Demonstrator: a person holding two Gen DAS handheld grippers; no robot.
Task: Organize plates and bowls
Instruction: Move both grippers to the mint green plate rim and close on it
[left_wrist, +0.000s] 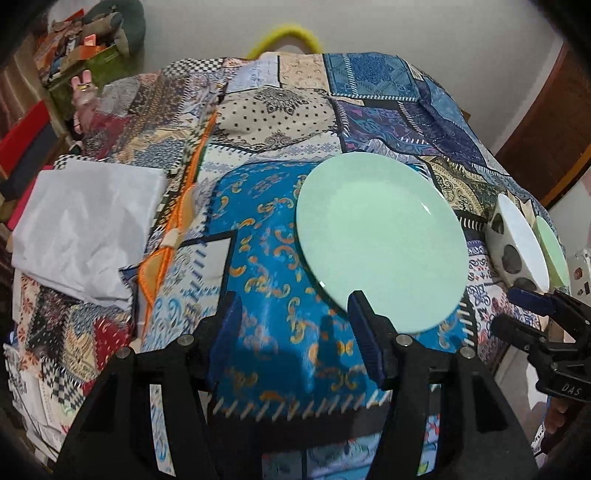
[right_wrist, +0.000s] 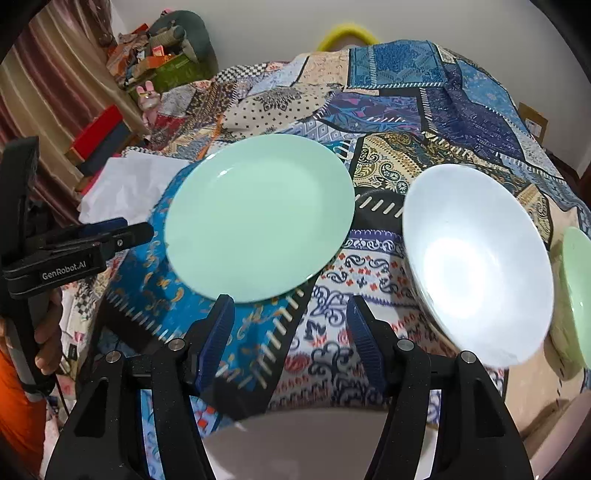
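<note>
A mint green plate (left_wrist: 380, 240) lies flat on the patchwork cloth; it also shows in the right wrist view (right_wrist: 258, 218). A white bowl (right_wrist: 476, 262) with dark spots outside sits to its right, also seen in the left wrist view (left_wrist: 517, 243). A green bowl (right_wrist: 576, 291) stands beyond it at the far right (left_wrist: 554, 254). My left gripper (left_wrist: 295, 328) is open and empty, just short of the plate's near rim. My right gripper (right_wrist: 291, 332) is open and empty, between plate and white bowl.
A folded white cloth (left_wrist: 85, 229) lies at the left of the table. Boxes and clutter (left_wrist: 85, 55) stand on shelves at the back left. The patchwork tablecloth (left_wrist: 280, 122) covers the table. The table's front edge (right_wrist: 314, 417) is just under my right gripper.
</note>
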